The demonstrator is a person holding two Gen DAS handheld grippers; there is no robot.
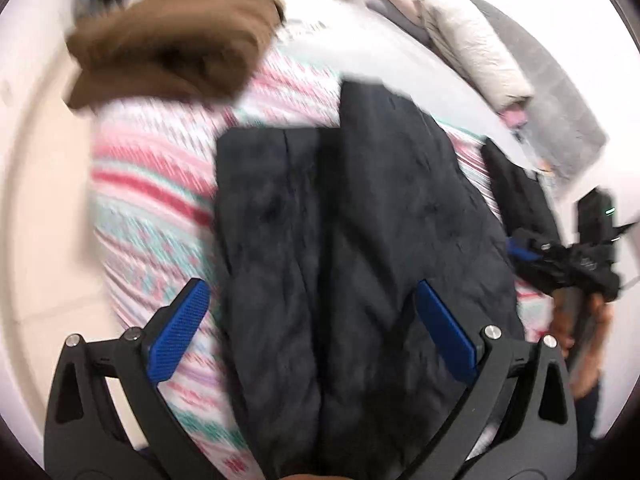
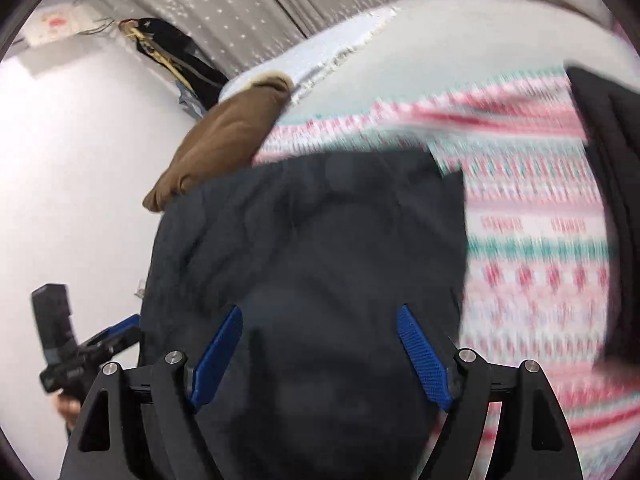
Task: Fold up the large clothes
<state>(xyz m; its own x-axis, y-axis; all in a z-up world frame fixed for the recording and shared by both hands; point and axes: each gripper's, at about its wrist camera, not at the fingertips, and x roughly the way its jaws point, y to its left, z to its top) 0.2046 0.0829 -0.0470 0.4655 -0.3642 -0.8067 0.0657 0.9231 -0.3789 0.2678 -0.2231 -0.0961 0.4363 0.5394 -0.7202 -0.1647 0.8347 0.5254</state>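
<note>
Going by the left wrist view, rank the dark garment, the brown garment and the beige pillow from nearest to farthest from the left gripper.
From the left gripper:
1. Dark garment, lying between and just beyond the fingers, on the patterned bedspread.
2. Brown garment, upper left, at the bed's far end.
3. Beige pillow, upper right; too close to the brown garment to call firmly.

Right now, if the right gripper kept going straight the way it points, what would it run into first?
Most likely the dark garment spread on the patterned bedspread. The right gripper is open with that cloth filling the view between its fingers. How far off it lies is unclear through the blur.
</note>
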